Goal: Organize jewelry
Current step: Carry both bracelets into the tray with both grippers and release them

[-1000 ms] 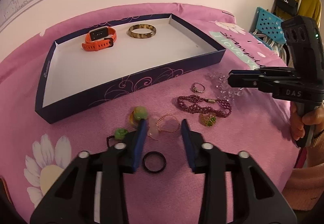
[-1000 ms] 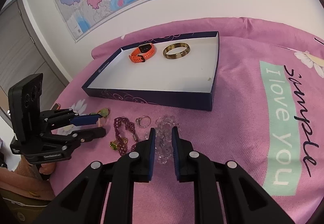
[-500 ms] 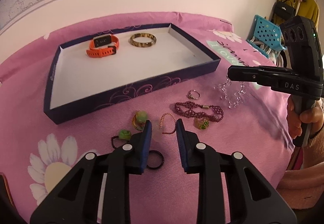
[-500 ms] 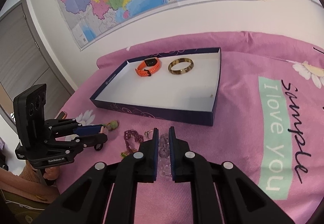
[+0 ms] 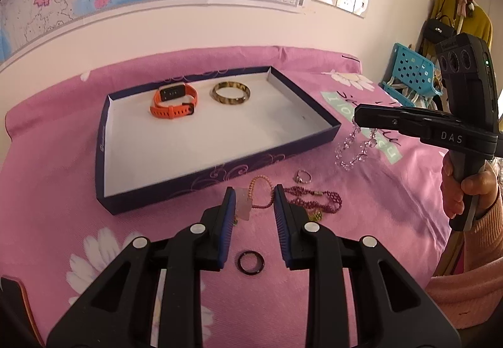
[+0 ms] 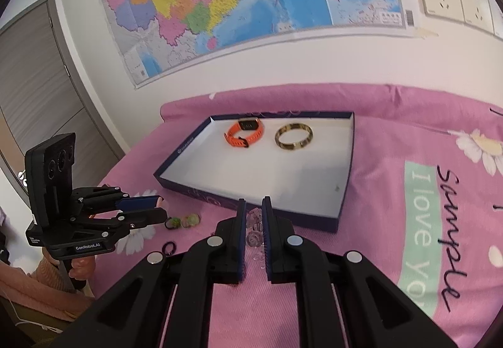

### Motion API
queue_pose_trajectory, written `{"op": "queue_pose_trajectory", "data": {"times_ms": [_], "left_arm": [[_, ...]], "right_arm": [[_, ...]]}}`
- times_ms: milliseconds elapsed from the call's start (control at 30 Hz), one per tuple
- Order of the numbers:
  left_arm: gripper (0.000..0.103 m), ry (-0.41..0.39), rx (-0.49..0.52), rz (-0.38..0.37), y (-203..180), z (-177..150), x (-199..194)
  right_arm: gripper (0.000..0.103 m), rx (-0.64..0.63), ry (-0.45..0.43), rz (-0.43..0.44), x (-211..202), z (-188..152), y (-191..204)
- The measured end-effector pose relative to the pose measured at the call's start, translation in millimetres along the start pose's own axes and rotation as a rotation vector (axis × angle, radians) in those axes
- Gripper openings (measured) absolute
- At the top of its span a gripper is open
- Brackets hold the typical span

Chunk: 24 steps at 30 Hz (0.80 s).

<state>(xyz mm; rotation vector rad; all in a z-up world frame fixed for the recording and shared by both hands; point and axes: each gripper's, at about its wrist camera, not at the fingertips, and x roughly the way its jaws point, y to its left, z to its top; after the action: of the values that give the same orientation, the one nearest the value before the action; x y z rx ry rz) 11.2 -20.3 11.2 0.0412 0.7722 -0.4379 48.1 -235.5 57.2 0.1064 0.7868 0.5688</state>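
Pink beaded bracelet [image 5: 261,195] sits pinched in our left tool [image 5: 254,216], and the clear crystal bracelet [image 5: 353,148] dangles from our clamped right tool [image 6: 251,231]. We should carry both level toward the open box [image 5: 220,173] at twelve o'clock, clearing its near wall before releasing beside the orange watch [image 5: 174,101].

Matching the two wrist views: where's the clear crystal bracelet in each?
Left wrist: the clear crystal bracelet hangs from the right tongs, right of the box.
Right wrist: bottom centre, pinched between the right tongs' fingers, in front of the box.
Shared landmark: orange watch in the box.
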Motion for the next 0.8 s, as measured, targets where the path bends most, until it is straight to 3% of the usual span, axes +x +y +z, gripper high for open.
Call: {"op": "queue_pose_trajectory", "data": {"times_ms": [433,800], "left_arm": [[0.025,-0.029,-0.005,0.045,18.0,23.0,0.9],[0.025,-0.03,-0.018,0.079,37.1,45.4,14.4]], "right_arm": [[0.008,-0.054,-0.054,0.007,3.2,40.1,6.1],[0.008,-0.052,-0.049,0.019,32.1,68.4,3.1]]}}
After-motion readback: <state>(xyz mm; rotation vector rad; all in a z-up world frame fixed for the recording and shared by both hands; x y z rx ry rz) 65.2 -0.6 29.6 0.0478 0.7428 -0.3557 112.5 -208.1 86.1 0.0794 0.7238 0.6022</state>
